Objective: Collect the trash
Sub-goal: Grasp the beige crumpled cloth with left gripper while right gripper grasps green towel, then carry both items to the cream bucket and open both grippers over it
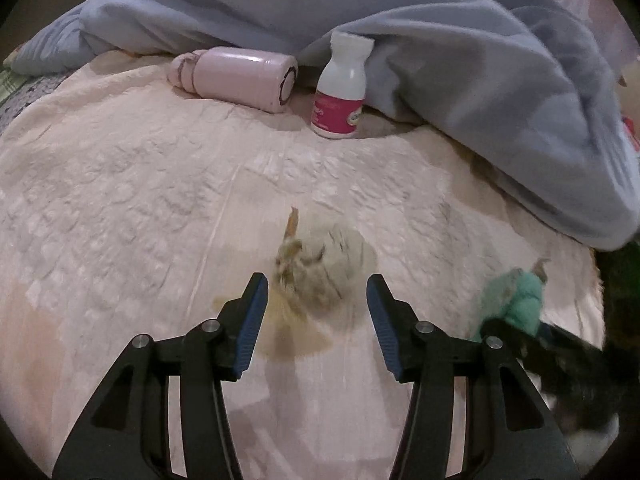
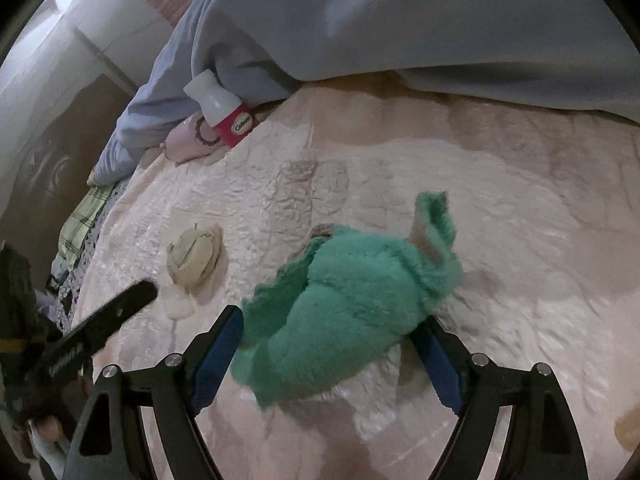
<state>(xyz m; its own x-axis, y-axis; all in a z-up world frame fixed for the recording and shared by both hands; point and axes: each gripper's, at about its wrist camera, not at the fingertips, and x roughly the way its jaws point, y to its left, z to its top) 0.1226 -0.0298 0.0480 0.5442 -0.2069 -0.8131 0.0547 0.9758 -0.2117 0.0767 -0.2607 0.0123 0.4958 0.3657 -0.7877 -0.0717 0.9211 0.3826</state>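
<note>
A crumpled beige paper wad lies blurred on the pale pink bedspread, just beyond and between the tips of my left gripper. That gripper is open and its blue pads do not touch the wad. In the right wrist view the same wad lies left of a fuzzy green cloth. My right gripper is open and straddles the near end of this cloth, which hides part of the right pad. The green cloth also shows at the lower right of the left wrist view.
A white bottle with a pink label stands beside a pink flask lying on its side, both against a heaped blue blanket. A small pale scrap lies near the wad. The bed's edge drops at left.
</note>
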